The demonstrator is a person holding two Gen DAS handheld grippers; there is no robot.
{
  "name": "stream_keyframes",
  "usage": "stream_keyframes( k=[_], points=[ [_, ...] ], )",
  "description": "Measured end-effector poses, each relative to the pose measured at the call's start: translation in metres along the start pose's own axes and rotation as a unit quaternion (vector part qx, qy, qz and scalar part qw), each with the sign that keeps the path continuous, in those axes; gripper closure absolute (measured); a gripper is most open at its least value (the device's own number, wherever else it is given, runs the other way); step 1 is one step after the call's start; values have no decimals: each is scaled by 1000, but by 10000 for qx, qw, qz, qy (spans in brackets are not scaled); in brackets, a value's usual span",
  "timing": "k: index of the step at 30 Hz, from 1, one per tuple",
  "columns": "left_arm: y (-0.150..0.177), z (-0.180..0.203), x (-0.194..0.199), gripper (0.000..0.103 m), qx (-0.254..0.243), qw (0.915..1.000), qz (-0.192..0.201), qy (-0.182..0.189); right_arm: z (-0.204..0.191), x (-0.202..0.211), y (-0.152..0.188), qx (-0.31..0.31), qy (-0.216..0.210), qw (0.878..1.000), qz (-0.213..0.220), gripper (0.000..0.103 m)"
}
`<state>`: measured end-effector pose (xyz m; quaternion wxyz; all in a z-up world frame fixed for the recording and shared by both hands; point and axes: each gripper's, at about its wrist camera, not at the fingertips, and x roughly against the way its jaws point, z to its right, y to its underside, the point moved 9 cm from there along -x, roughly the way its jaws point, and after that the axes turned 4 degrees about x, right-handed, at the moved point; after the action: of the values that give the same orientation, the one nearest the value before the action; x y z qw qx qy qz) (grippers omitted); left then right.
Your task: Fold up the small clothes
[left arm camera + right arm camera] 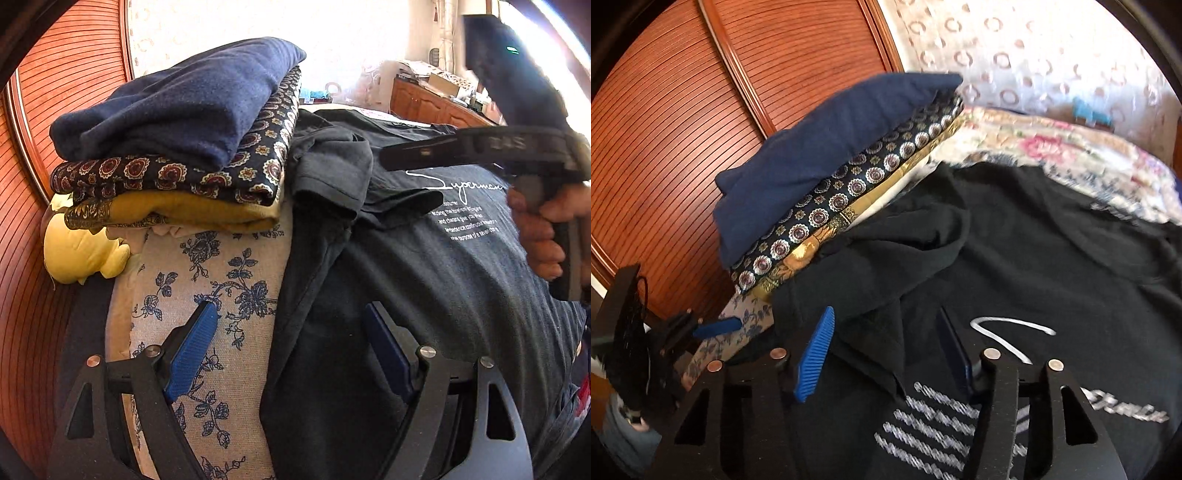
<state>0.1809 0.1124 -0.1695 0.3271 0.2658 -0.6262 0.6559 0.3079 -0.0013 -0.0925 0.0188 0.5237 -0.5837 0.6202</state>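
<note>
Over the black T-shirt point(424, 295) on the floral bedspread point(221, 295), my left gripper point(291, 347) and right gripper point(886, 350) tilt down, jaws apart, gripping nothing; only the left view shows my right hand point(546, 236).

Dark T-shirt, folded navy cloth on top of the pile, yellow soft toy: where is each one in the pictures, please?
dark T-shirt point(424, 280): left wrist view, on the plain chest below the white print.
folded navy cloth point(177, 107): left wrist view, on its top face.
yellow soft toy point(77, 254): left wrist view, on its body.

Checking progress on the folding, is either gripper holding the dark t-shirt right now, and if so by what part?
Neither holds anything. The left gripper stands open over the dark t-shirt's side edge; the right gripper is open above its folded sleeve.
</note>
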Motion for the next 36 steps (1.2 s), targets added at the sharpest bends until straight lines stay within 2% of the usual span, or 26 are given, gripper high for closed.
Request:
stream_keyframes(
  k=[6,9,11,12,13,21,30,33,36],
  points=[
    [-1,0,0,21,5,10000,6,3,3,-30,-10,-174,-241,9993,-230,54],
    [-1,0,0,21,5,10000,7,9,7,-38,-16,-90,-127,9996,-253,65],
    [-1,0,0,21,6,10000,6,3,9,-40,-17,-26,-44,9997,-256,83],
    [-1,0,0,21,6,10000,6,3,10,-39,-17,31,7,9997,-239,88],
    [-1,0,0,21,8,10000,6,3,11,-38,-19,91,69,9997,-207,97],
    [-1,0,0,21,14,10000,8,1,32,9,-48,193,234,9987,421,99],
    [-1,0,1,21,16,10000,8,1,96,46,-69,-251,811,9941,674,99],
    [-1,0,1,21,17,10000,9,-2,87,45,-62,-251,847,9942,618,99],
    [-1,0,1,21,18,10000,10,-3,70,33,-49,-208,642,9967,454,99]
  ],
)
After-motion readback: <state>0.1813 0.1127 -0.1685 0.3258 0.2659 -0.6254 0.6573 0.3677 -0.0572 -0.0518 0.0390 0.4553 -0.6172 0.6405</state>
